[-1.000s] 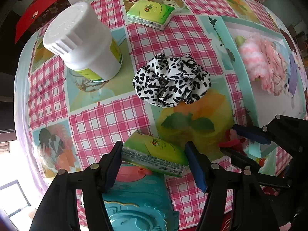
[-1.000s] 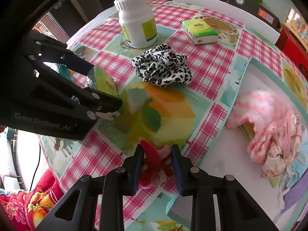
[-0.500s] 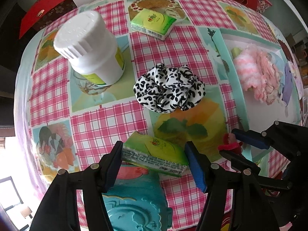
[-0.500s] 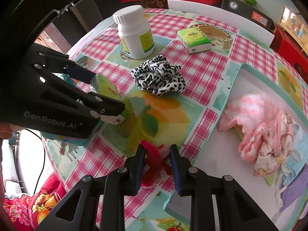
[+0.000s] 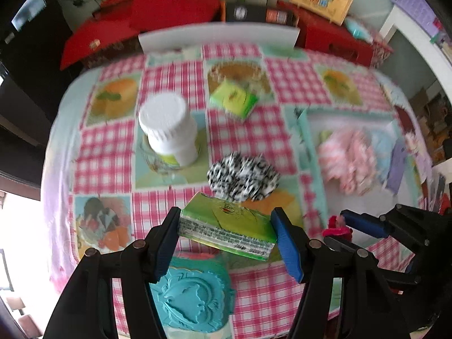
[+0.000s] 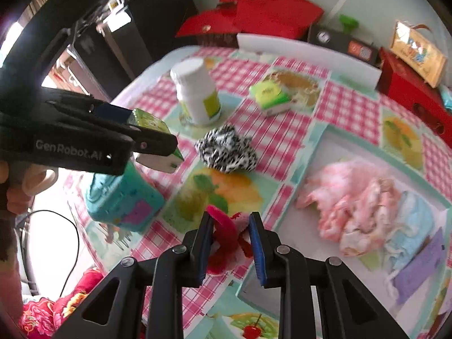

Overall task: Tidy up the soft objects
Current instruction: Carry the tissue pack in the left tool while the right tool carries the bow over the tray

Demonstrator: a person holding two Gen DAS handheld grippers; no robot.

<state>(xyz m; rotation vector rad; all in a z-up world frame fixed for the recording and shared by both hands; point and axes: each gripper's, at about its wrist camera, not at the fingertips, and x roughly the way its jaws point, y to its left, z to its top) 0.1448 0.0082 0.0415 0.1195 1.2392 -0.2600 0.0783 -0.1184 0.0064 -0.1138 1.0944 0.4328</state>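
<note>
Fingers [image 5: 286, 243] of both grippers closed on soft things, lifted over the table [image 5: 293, 90].

Left gripper [image 5: 227, 241] clamped across the ends of a green tissue pack [image 5: 226, 230], held level above a teal box [image 5: 189, 299]; right gripper [image 6: 230, 245] pinching a red-and-pink fuzzy piece [image 6: 226, 234], squashed between narrow jaws. Both probably bound for the white tray [image 6: 305, 226], where pink and blue soft items [image 6: 358, 200] already lie heaped. Spotted scrunchie [image 5: 243, 176], white bottle [image 5: 169, 130] and second tissue pack [image 5: 234, 99] resting farther off.
</note>
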